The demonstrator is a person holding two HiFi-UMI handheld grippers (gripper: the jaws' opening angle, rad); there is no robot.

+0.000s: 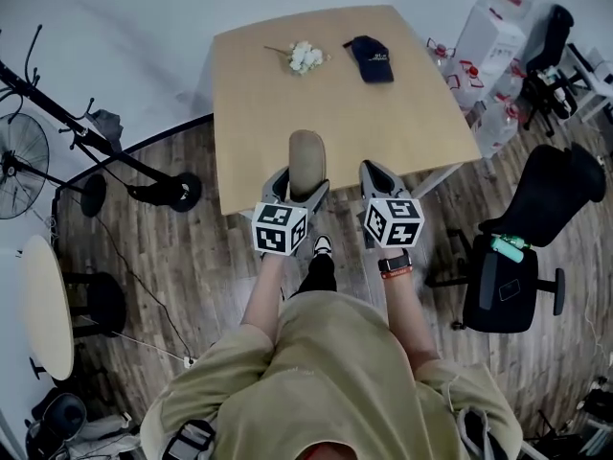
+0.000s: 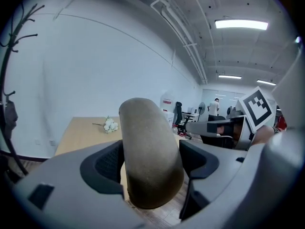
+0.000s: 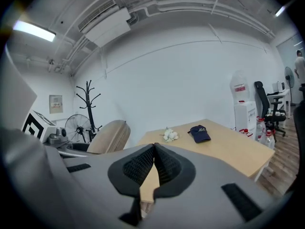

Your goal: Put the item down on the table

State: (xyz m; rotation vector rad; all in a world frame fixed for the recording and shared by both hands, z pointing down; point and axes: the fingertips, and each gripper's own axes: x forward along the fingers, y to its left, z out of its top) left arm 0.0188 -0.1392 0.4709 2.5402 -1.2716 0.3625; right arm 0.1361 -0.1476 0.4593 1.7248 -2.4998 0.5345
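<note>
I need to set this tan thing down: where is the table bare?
The near half of the table, from its front edge up to the white flowers and the dark cap, is bare, with room for the tan item. Only the far middle is occupied.

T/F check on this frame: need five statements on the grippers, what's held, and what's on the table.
1. The left hand-held gripper is shut on a tan object. True.
2. The right hand-held gripper holds something too. False: its jaws are together with nothing between them.
3. A cap and white flowers lie on the table. True.
4. The tan object already rests on the table. False: it is held in the jaws, off the tabletop.
5. In the head view, the cap lies left of the flowers. False: it lies to their right.
</note>
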